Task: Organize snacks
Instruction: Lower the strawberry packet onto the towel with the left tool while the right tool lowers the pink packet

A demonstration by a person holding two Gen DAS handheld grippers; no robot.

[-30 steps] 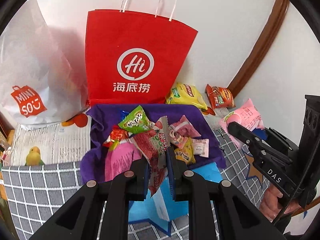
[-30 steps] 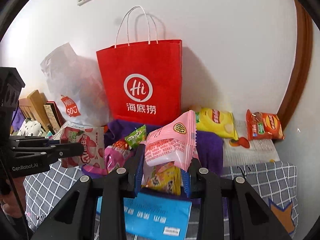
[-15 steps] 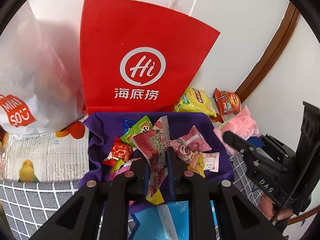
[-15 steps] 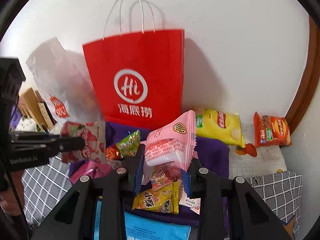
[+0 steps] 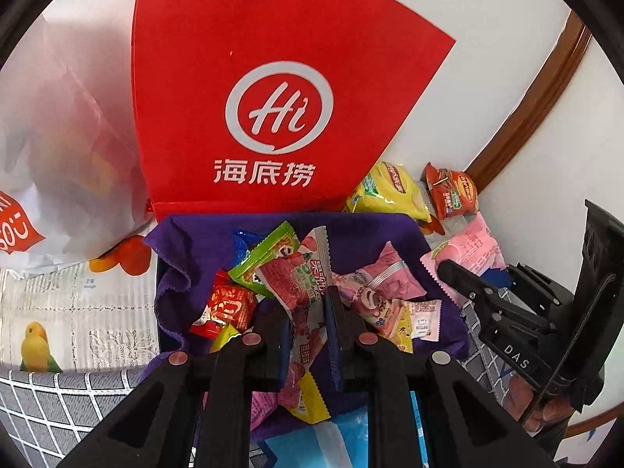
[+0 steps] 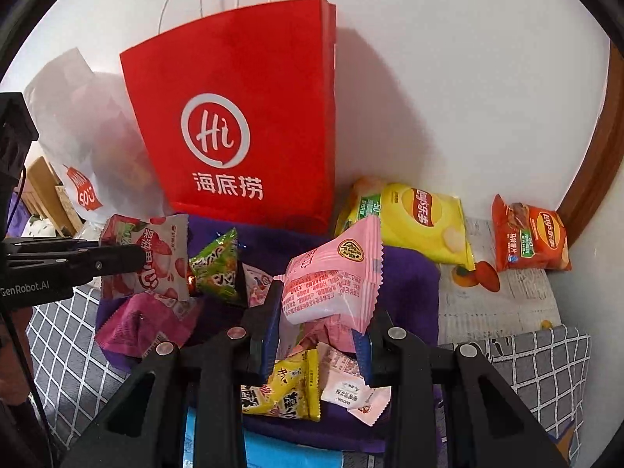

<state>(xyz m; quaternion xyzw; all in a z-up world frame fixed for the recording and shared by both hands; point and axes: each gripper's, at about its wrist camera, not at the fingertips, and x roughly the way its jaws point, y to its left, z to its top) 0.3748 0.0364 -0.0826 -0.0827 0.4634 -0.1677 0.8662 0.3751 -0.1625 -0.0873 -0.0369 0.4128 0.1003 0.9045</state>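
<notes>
The left gripper (image 5: 308, 331) has its fingers squeezed tight on a flat red strawberry candy packet (image 5: 300, 284). The right gripper (image 6: 318, 335) has its fingers close together, holding a puffy pink snack packet (image 6: 331, 284). Both packets hang over a purple cloth-lined box (image 5: 187, 241) full of little snacks. In the box lie a green candy bag (image 5: 265, 257), a small red packet (image 5: 228, 308), a pink bear packet (image 5: 374, 288) and a yellow snack packet (image 6: 284, 390). A tall red paper bag with white handles (image 6: 241, 117) stands just behind the box, against the wall. Beside it sits a white plastic bag (image 5: 58, 156). A yellow chip bag (image 6: 421, 222) and an orange chip bag (image 6: 530, 234) lie to the right, outside the box.
</notes>
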